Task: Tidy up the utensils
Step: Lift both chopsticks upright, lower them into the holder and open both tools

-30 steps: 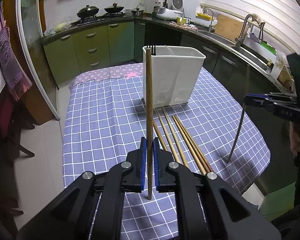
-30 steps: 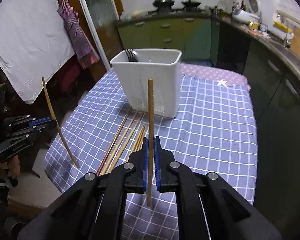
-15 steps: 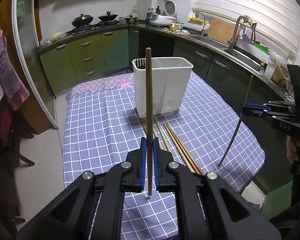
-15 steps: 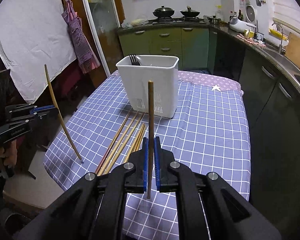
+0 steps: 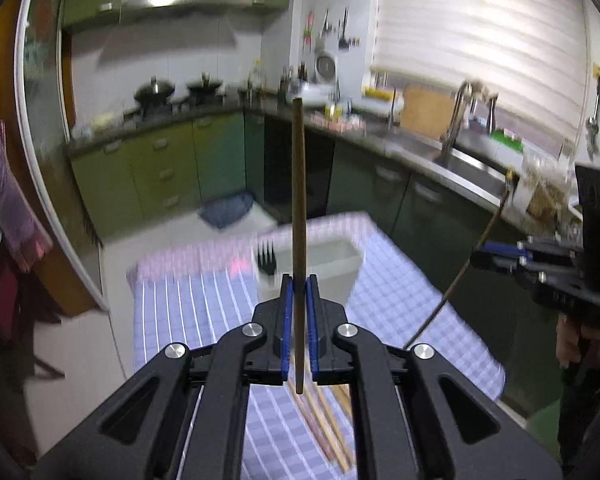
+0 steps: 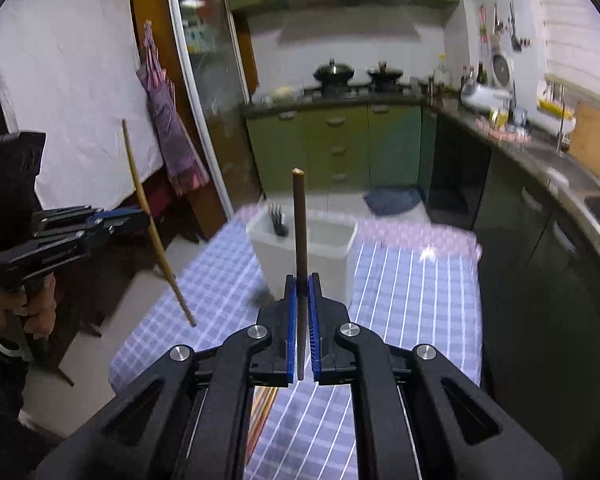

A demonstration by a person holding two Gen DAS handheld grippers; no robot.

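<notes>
So right now I've got one chopstick per claw. My left claw [image 5: 299,288] is clenched on a wooden chopstick [image 5: 299,200], held upright with its lower end poking out below the pads, and my right claw [image 6: 301,288] is clenched the same way on a darker chopstick [image 6: 300,232]. Standing them vertical makes sense to me: the white utensil basket [image 6: 320,252] on the checked worktop [image 6: 412,292] is an open-top bin, so a stick held upright should drop straight in end-first. Both claws hang well above the basket, clear of its rim, which I figure is what you want before lining up. A dark fork [image 6: 277,218] already stands in the basket's left corner. More loose chopsticks [image 5: 324,428] lie on the cloth under my left claw, not sorted yet. Writing: there's something printed on the side of the left claw, too blurred to read.
</notes>
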